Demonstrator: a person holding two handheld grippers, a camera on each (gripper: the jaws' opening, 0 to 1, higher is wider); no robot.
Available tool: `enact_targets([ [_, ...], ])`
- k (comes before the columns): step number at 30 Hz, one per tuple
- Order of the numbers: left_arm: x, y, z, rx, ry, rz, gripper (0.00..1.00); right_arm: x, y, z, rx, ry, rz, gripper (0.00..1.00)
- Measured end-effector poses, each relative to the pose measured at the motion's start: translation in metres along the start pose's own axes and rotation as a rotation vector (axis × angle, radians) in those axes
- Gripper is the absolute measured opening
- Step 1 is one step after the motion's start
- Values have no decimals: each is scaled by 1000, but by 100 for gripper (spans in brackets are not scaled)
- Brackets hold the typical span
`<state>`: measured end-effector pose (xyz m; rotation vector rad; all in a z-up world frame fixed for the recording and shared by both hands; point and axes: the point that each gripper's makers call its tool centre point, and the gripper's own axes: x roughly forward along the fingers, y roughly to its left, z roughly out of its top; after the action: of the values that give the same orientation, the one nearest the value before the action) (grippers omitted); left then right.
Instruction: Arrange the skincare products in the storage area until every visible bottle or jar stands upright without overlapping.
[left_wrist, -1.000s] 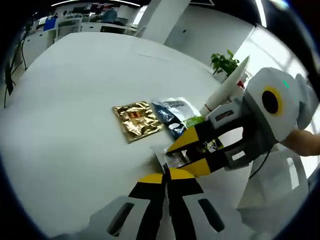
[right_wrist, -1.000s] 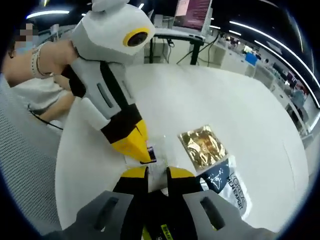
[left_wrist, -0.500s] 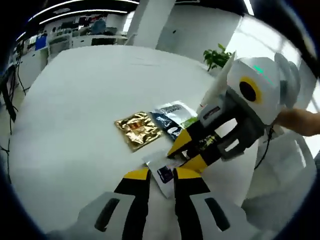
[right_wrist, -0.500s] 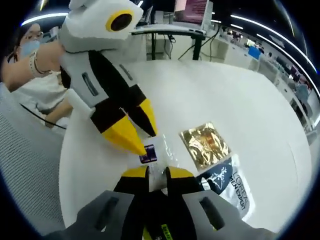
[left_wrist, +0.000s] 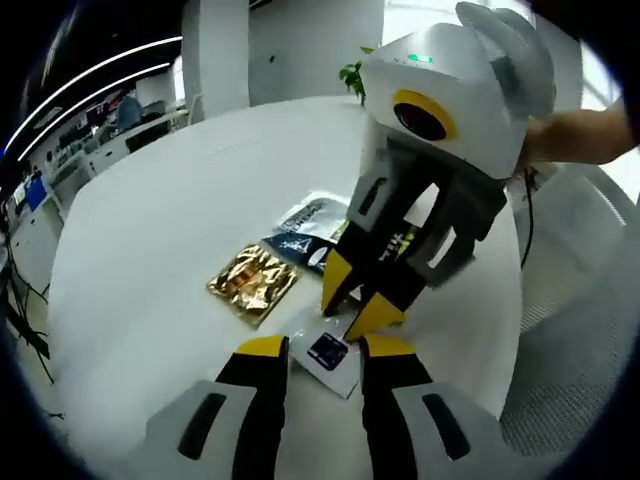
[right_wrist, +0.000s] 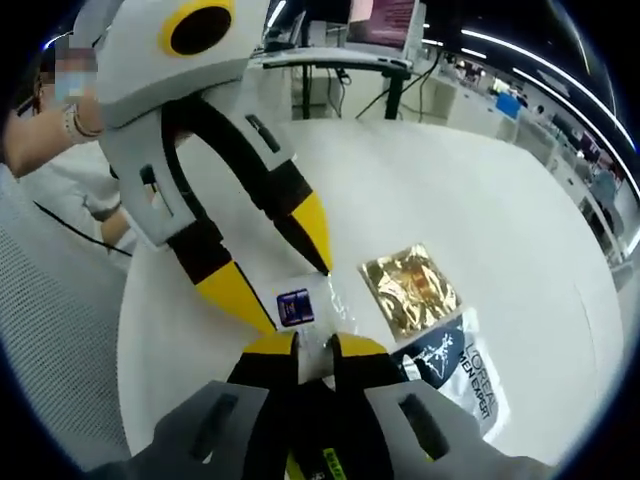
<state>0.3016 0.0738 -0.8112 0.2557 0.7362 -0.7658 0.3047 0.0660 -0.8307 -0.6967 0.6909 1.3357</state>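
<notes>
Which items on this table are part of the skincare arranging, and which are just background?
Job items: clear sachet with purple label, pinched by the right gripper, with the left gripper open around it; gold foil sachet; dark blue sachet.

Just about: white table, potted plant, monitor.

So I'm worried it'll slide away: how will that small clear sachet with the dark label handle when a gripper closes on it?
The clear sachet lies flat on the white table, so it probably is thin, light and floppy. Its glossy film likely slips on the smooth top. The right gripper seems to pinch one edge, which may steady it while the left gripper straddles it, jaws open.
</notes>
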Motion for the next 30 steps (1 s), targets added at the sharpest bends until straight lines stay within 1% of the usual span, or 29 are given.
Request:
enact_targets([
  [3, 3, 2, -6, -23, 26, -15, 19, 0, 0, 1, 3, 0, 1, 14],
  [6, 4, 2, -9, -19, 44, -14, 18, 1, 0, 1, -2, 8, 0, 14],
  [9, 4, 0, -11, -14, 57, -26, 19, 1, 0, 0, -1, 14, 5, 14],
  [12, 6, 4, -14, -12, 83, -19, 20, 2, 0, 1, -2, 20, 10, 14],
  [16, 7, 2, -15, -13, 95, -21, 21, 1, 0, 1, -6, 35, 12, 14],
  [22, 6, 2, -15, -34, 93, -20, 22, 3, -1, 2, -8, 52, 12, 14],
  [24, 5, 1, -11, -71, 64, -30, 24, 3, -1, 2, -8, 57, 11, 14],
  [26, 1, -1, -8, -83, 55, -20, 25, 3, -1, 1, -14, 63, 9, 14],
  [28, -3, 3, -9, -87, 55, -16, 27, 2, -1, 1, -17, 65, 6, 14],
  [30, -8, -1, -9, -98, 49, -15, 28, 2, -2, 1, -8, 64, 3, 14],
])
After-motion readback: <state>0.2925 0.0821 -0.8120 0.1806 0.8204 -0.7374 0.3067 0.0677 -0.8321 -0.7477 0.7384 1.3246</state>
